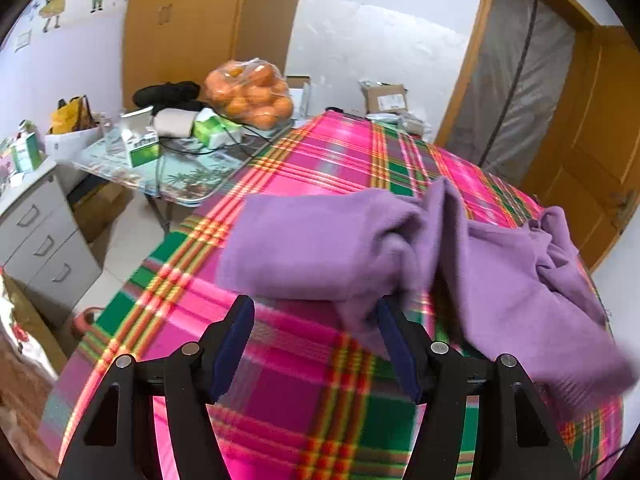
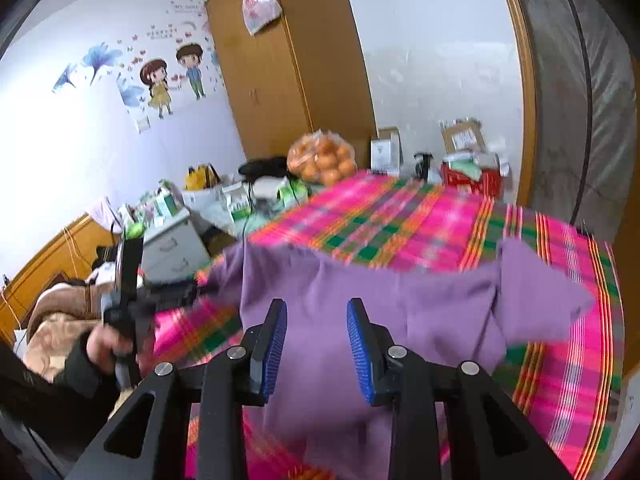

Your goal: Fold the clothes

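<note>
The purple sweater (image 1: 328, 248) is lying rumpled at mid-frame on the plaid-covered surface (image 1: 328, 160); left gripper (image 1: 314, 316) and right gripper (image 2: 316, 320) are hovering with fingers spread, gripping nothing, likely choosing edges.

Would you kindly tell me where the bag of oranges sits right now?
The bag of oranges sits on the cluttered side table beyond the plaid cloth's far-left corner, before the wooden wardrobe.

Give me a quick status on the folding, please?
Left gripper open, right gripper open. Purple sweater bunched on plaid cloth, unfolded. Nothing blocking.
</note>
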